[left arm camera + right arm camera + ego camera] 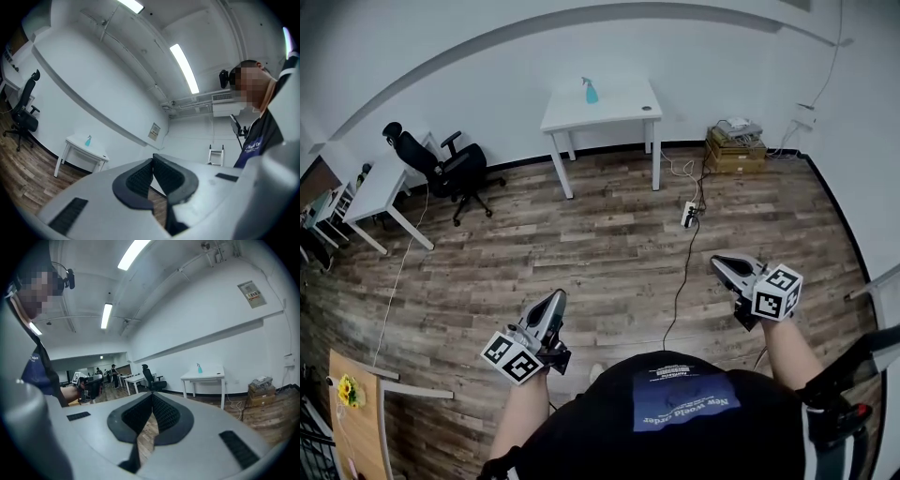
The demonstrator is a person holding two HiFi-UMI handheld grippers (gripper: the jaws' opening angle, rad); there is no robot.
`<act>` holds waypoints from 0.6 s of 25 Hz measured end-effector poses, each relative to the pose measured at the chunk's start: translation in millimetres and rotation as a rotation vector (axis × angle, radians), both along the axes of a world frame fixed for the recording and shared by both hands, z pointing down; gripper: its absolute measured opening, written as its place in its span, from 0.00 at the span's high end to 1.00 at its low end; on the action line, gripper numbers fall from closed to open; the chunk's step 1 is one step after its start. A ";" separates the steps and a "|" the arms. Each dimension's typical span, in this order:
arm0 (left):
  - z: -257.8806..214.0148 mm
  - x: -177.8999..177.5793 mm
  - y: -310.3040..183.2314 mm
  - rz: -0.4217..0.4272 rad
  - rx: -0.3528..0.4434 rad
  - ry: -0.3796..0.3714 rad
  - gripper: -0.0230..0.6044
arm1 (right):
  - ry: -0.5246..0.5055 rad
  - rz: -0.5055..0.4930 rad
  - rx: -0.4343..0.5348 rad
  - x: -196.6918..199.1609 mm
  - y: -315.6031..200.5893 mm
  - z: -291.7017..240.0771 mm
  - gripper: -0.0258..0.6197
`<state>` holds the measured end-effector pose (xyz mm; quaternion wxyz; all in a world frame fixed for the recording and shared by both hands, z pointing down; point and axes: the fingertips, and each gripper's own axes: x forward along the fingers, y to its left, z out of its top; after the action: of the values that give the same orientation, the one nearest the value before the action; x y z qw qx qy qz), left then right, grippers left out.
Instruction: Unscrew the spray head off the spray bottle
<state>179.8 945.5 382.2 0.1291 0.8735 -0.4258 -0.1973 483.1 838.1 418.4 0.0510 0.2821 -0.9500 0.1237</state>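
Observation:
A small blue spray bottle (591, 91) with its spray head on stands upright on a white table (623, 105) against the far wall, well away from me. The left gripper view shows the bottle (88, 140) on that table (96, 151), and the right gripper view shows the bottle (199, 368) too. My left gripper (558, 298) is held low at my front left, shut and empty. My right gripper (719, 263) is at my front right, also shut with nothing in it. In both gripper views the jaws (153, 161) (152, 397) meet at the tips.
A black office chair (441, 164) and a white desk (375, 187) stand at the left. Cardboard boxes (734, 145) sit by the far wall at the right. A power strip (689, 214) and its cable lie on the wood floor. A wooden tabletop with yellow flowers (347, 389) is near left.

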 end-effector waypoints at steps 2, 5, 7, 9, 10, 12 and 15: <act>0.4 -29.0 -16.5 0.016 0.008 0.007 0.96 | 0.004 0.024 0.012 -24.3 -12.0 -7.0 0.96; 1.8 -75.5 -37.9 0.041 0.008 0.000 0.96 | 0.000 0.050 0.002 -68.9 -22.1 -11.4 0.96; 4.5 -104.3 -49.4 0.058 0.007 -0.009 0.96 | -0.001 0.057 0.007 -99.6 -29.9 -12.2 0.96; 7.4 -131.7 -60.1 0.068 0.001 -0.003 0.96 | -0.004 0.055 0.008 -132.2 -36.4 -14.9 0.96; 8.7 -143.9 -64.7 0.072 -0.001 0.003 0.96 | -0.001 0.048 0.009 -148.2 -37.7 -15.3 0.96; 11.7 -164.1 -72.0 0.081 0.000 0.009 0.96 | 0.012 0.028 0.011 -174.7 -38.6 -12.3 0.96; 17.8 -187.2 -81.0 0.095 0.000 0.015 0.96 | 0.026 0.024 0.011 -200.0 -43.5 -7.0 0.96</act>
<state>-7.5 864.5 399.9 0.1414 0.8914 -0.3827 -0.1976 283.1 794.5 411.4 0.0601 0.2951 -0.9466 0.1153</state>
